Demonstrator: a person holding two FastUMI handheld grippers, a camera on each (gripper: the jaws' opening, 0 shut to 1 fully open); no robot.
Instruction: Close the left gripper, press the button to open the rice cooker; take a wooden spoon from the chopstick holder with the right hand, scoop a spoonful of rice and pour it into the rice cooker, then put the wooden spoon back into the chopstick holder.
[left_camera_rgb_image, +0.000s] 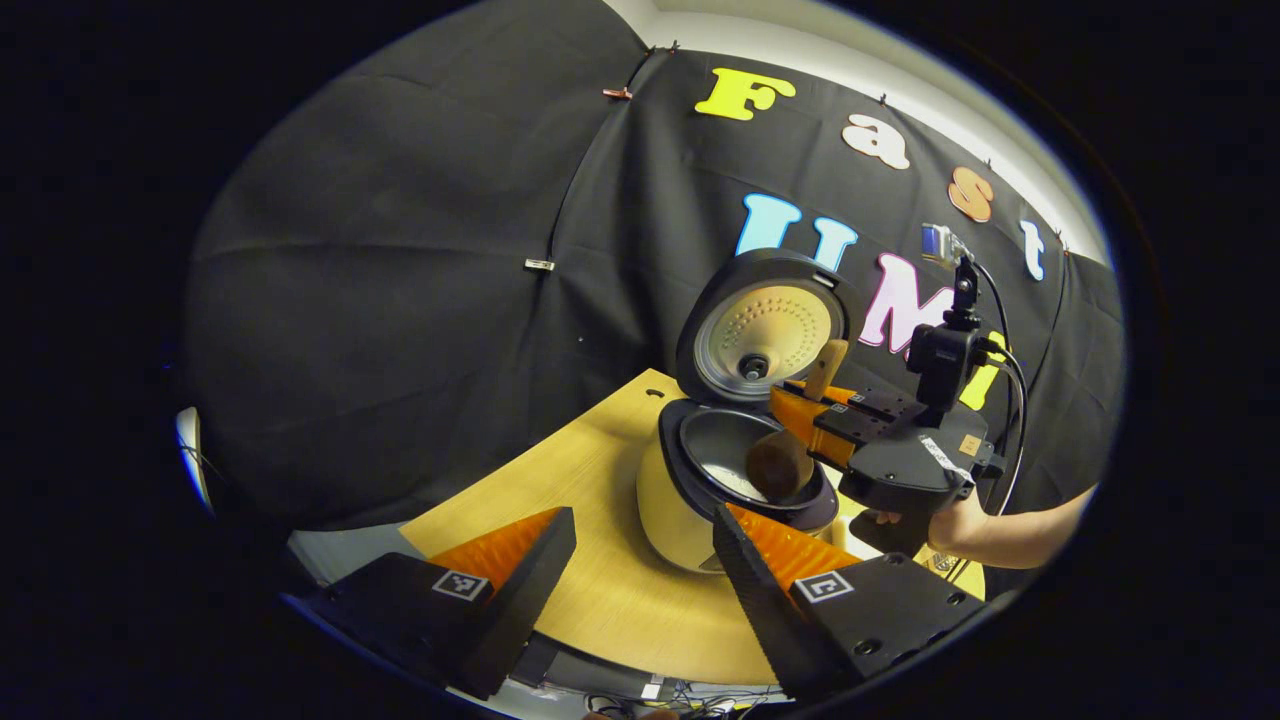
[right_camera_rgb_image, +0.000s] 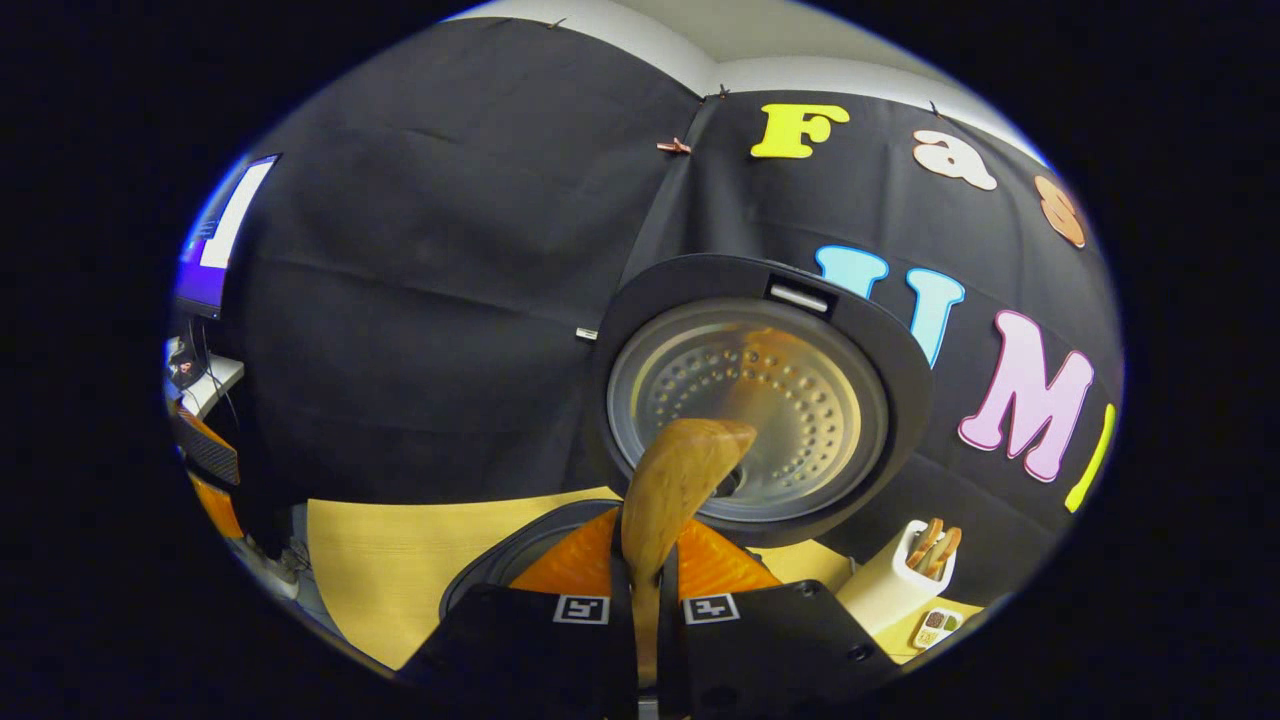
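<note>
Over the open rice cooker my right tool is clamped tight on the wooden spoon, both fingers pressing the handle between them. In the left gripper view that right tool comes in from 3 o'clock, a hand under it, and the spoon's bowl hangs turned down just above the inner pot, where a patch of white rice lies. The cooker's lid stands upright at 12 o'clock behind the spoon, close to its tip in the right gripper view. My left tool is held back at 6 o'clock, its fingers wide apart and touching nothing, the cooker's body showing between them. The chopstick holder stands at 4 o'clock in the right gripper view, with more wooden utensils in it, near the surface's edge. The wooden surface lies bare at 9 o'clock of the cooker.
</note>
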